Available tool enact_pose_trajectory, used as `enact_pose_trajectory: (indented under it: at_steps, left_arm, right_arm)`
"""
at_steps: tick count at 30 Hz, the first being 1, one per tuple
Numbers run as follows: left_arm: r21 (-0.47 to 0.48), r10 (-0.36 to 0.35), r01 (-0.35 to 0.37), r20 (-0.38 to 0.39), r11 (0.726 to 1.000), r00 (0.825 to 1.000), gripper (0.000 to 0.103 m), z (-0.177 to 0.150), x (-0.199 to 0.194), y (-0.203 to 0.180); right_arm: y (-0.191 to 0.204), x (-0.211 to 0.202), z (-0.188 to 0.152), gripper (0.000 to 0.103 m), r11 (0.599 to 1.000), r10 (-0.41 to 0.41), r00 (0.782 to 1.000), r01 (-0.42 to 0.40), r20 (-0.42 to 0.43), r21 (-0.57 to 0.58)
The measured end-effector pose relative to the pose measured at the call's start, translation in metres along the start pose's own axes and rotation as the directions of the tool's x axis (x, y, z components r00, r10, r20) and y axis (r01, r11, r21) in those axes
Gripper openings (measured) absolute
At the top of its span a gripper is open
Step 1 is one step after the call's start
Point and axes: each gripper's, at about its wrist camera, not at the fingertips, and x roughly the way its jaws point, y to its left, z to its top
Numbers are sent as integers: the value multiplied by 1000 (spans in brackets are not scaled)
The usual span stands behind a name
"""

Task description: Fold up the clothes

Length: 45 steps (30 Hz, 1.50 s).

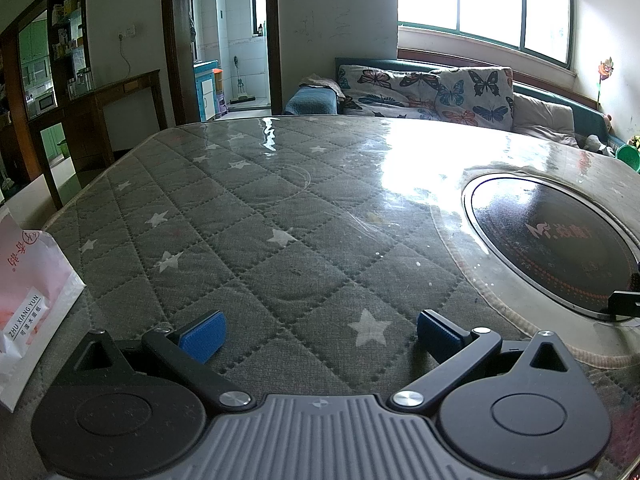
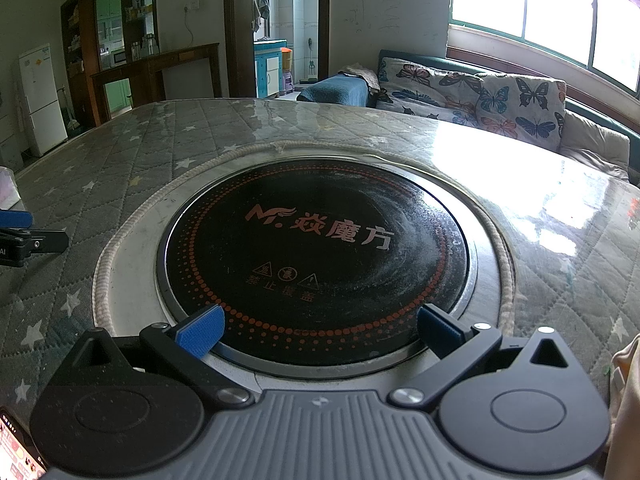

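My left gripper (image 1: 320, 336) has its blue pads (image 1: 203, 339) spread wide with nothing between them, hovering low over the quilted grey table cover (image 1: 248, 232) with its white stars, on the side of the round black cooktop (image 2: 316, 256) that lies away from the window. My right gripper (image 2: 320, 330) is just as wide open and just as empty, its blue pads (image 2: 202, 332) sitting over the near rim of that cooktop, which is sunk into the table inside a pale rope-edged ring (image 2: 105, 264). From the right wrist view I can see the tip of the left gripper beside the cooktop, out past the ring. A clear glossy sheet lies over the cover and throws back glare from the window (image 1: 484, 0) beyond the cooktop. The only cloth I can make out that may be clothing is a pale cream fabric (image 2: 624, 392) at the very edge of the right wrist view, near the cooktop on its window side and close to my right gripper; too little shows to tell what it is. A white and pink bag (image 1: 28, 300) stands on the table well away from the cooktop, next to my left gripper. Beyond the table, past the cooktop, butterfly-print cushions (image 1: 436, 92) lean along a bench under the window.
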Motion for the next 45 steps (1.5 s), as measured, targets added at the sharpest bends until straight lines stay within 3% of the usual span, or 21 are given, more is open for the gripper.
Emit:
enact_pose_trajectory:
  at_steps: [23, 33, 45]
  left_arm:
    - [-3, 3, -3, -3, 1000, 1000, 103, -1, 0, 0]
    - [-51, 61, -61, -10, 997, 998, 103, -4, -5, -7]
    - [-53, 64, -65, -8, 996, 998, 103, -6, -5, -11]
  right_arm:
    - [0, -1, 0, 103, 1000, -1, 1000, 1, 0, -1]
    - [0, -1, 1, 103, 1000, 0, 1000, 0, 0, -1]
    - [0, -1, 1, 103, 1000, -1, 1000, 1, 0, -1]
